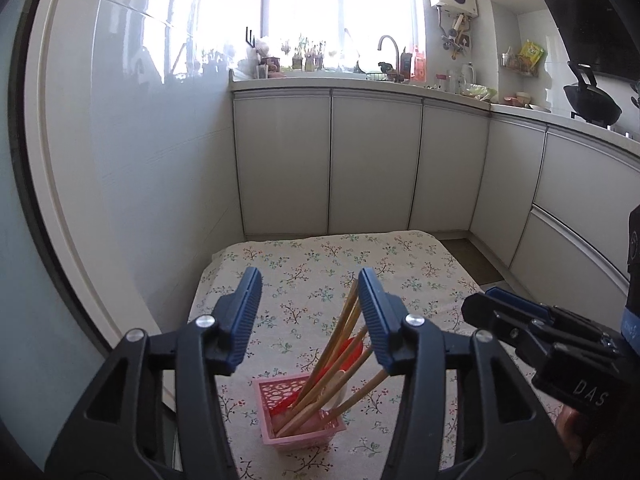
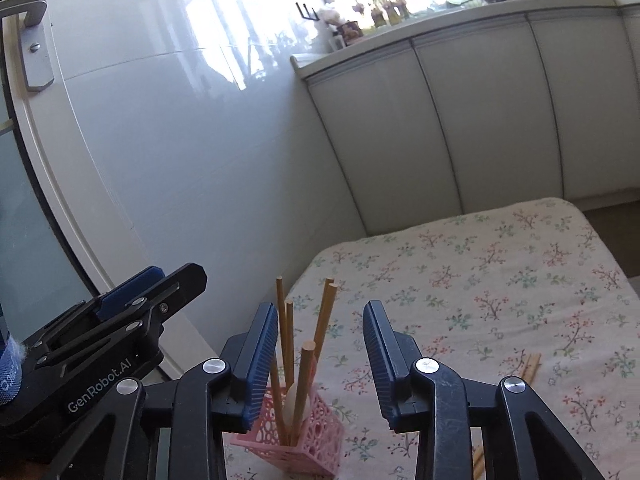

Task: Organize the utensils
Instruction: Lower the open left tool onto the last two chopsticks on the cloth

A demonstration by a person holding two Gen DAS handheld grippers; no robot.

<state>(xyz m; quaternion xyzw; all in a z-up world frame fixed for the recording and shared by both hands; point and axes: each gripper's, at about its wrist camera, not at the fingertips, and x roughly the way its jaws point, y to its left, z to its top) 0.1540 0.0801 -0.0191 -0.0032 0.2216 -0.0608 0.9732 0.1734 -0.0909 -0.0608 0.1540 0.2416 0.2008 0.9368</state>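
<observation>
Left wrist view: left claw [image 1: 310, 316] agape above pink basket [image 1: 298, 412] of chopsticks [image 1: 340, 340] on floral-clothed surface [image 1: 400, 264], right claw [image 2: 320, 360] likewise parted, empty. Stray chopsticks [image 2: 530, 366] lying apart. Risk: brushing leaning sticks, tipping the light basket.

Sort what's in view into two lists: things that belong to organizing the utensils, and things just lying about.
Belongs to the job:
pink basket
chopsticks in it
loose chopsticks on the cloth
white spoon
red utensil

Just lying about:
wok
faucet
windowsill bottles
</observation>
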